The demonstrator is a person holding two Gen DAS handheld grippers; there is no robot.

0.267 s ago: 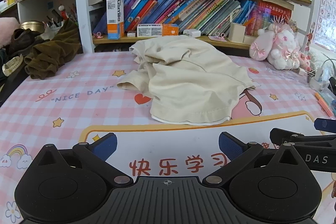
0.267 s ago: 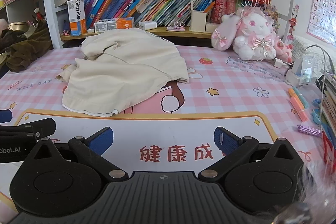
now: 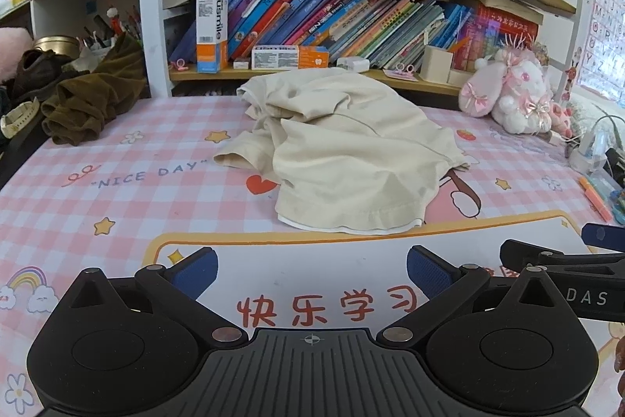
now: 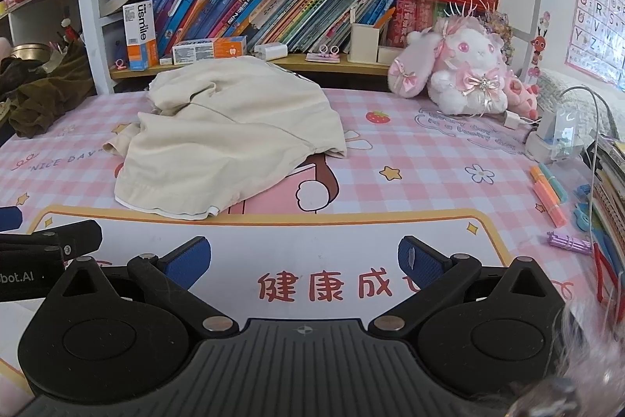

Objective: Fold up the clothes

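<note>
A crumpled cream-coloured garment (image 3: 343, 151) (image 4: 230, 139) lies in a heap on the pink checked desk mat (image 3: 117, 182) (image 4: 429, 159), its hem turned toward me. My left gripper (image 3: 312, 268) hovers low over the mat's white panel, a short way in front of the hem, open with nothing between its blue pads. My right gripper (image 4: 304, 258) is also open and empty, in front of and to the right of the garment. Each gripper shows at the edge of the other's view: the right one (image 3: 562, 260), the left one (image 4: 43, 241).
A bookshelf (image 3: 351, 6) full of books runs along the back. A brown garment (image 3: 93, 96) is heaped at back left. A pink plush rabbit (image 4: 465, 73) sits at back right. Highlighters (image 4: 547, 190), a charger (image 4: 554, 135) and cables line the right edge.
Both views have shifted very slightly; the garment lies as before and both grippers stay open.
</note>
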